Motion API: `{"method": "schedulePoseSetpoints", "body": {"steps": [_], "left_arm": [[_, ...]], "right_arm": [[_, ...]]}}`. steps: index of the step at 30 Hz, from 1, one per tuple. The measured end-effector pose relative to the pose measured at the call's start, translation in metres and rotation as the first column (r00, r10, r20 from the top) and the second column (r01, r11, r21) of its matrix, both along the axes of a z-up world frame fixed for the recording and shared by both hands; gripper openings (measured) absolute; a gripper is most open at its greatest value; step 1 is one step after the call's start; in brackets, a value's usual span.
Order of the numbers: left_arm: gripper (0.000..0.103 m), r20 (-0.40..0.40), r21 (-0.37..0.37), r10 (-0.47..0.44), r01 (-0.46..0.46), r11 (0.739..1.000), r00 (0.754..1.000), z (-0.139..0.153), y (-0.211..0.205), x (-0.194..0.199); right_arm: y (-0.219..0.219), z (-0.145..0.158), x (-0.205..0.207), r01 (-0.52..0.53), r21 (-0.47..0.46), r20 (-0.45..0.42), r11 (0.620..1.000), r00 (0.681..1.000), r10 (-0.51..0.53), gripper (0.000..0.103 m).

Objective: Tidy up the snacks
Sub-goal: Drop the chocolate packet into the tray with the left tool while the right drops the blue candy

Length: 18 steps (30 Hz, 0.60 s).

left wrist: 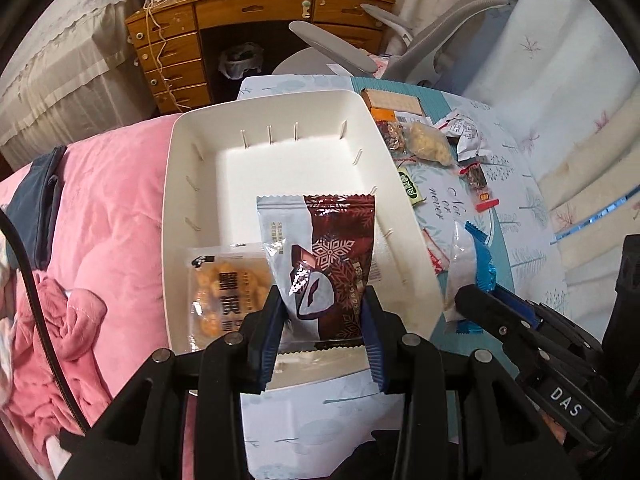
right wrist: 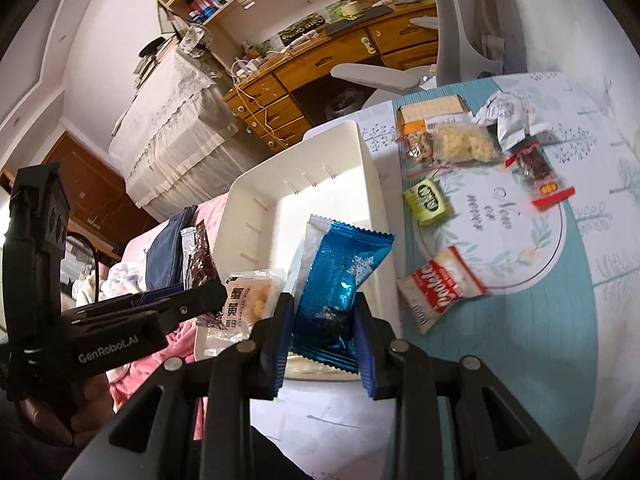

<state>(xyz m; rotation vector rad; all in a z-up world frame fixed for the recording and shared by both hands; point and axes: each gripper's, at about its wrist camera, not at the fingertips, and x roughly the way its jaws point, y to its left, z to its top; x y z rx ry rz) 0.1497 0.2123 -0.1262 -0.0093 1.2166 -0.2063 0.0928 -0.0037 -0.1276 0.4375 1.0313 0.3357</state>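
Left hand-held gripper (left wrist: 324,320) clamped on a brown-and-silver snack packet (left wrist: 320,264), held over the near end of the white tray (left wrist: 176,184). Right hand-held gripper (right wrist: 322,338) clamped on a blue foil packet (right wrist: 340,280) at the tray's near right corner. One yellow pastry packet (left wrist: 224,292) lies inside the tray; other snacks sit on the patterned cloth (right wrist: 520,300) beside it.

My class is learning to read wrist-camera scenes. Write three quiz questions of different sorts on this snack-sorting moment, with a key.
1. True or false: the white bin holds no snack yet.
2. Which packet does the right gripper hold? A green, B blue foil, C red-and-white.
3. Fill in: the left gripper grips a ___-and-silver packet.

Key: 1 false, a yellow pastry packet lies inside; 2 B, the blue foil packet; 3 maroon.
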Motion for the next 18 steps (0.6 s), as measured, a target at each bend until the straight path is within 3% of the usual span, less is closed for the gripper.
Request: {"method": "schedulePoseSetpoints", "body": {"steps": [10,14,18], "left_arm": [[0.038,-0.012,0.001,-0.04,0.04,0.999,0.999,-0.01,0.029,-0.005],[0.073,-0.01,0.0,-0.036,0.036,0.999,0.999,-0.009,0.036,-0.006],[0.074,-0.011,0.002,-0.037,0.037,0.999,0.999,-0.009,0.038,-0.007]], "right_arm": [[0.03,-0.015,-0.013,0.069,-0.019,-0.022,0.997,0.997,-0.07,0.03],[0.037,-0.016,-0.014,0.081,-0.048,-0.035,0.996,0.996,-0.083,0.03],[0.04,-0.016,-0.017,0.087,-0.056,-0.037,0.995,0.995,-0.09,0.045]]}}
